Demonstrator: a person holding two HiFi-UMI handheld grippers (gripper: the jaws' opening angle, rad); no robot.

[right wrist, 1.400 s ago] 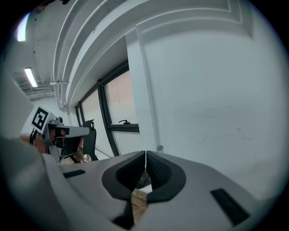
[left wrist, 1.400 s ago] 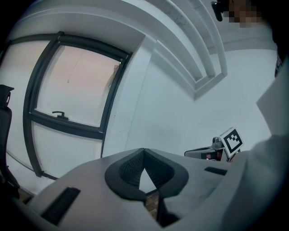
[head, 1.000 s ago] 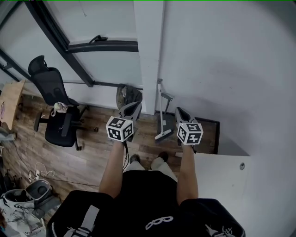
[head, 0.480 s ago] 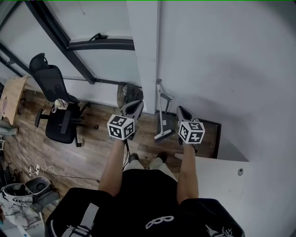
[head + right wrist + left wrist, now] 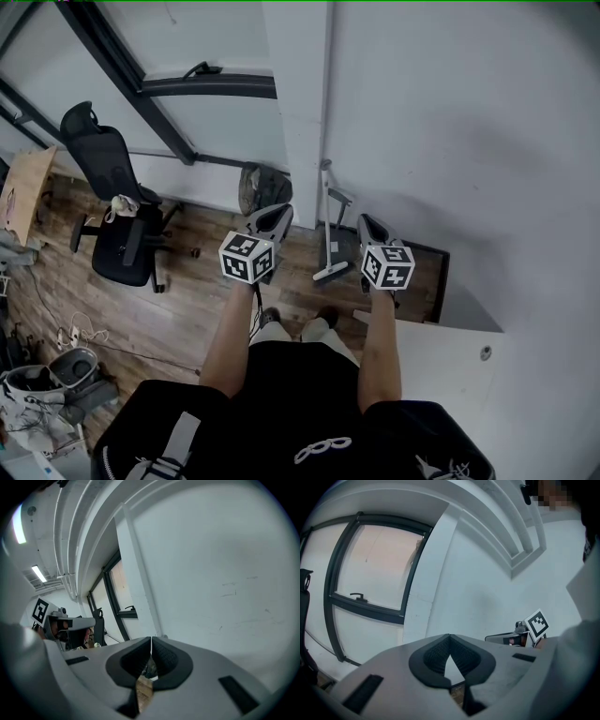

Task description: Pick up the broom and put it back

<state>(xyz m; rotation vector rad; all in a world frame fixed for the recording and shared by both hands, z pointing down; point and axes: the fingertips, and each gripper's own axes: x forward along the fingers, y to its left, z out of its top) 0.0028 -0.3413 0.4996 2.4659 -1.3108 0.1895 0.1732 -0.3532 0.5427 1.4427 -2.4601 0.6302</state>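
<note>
The broom (image 5: 328, 230) stands upright against the white wall by the corner, its pale head (image 5: 331, 274) on the wooden floor. My left gripper (image 5: 278, 213) is held out to the left of the broom, jaws shut and empty, the tips meeting in the left gripper view (image 5: 450, 637). My right gripper (image 5: 363, 222) hovers to the right of the broom, also shut on nothing, as the right gripper view (image 5: 151, 642) shows. Neither gripper touches the broom. Each gripper appears in the other's view: the right gripper (image 5: 520, 637) and the left gripper (image 5: 70, 623).
A black office chair (image 5: 117, 220) stands on the wooden floor at the left. A camouflage bag (image 5: 258, 186) lies by the wall corner. A dark mat (image 5: 427, 272) and a white tabletop (image 5: 441, 352) are at the right. Cables and clutter (image 5: 56, 375) fill the lower left.
The head view has shifted a little. Both grippers stay shut and keep nearly the same places on either side of the broom.
</note>
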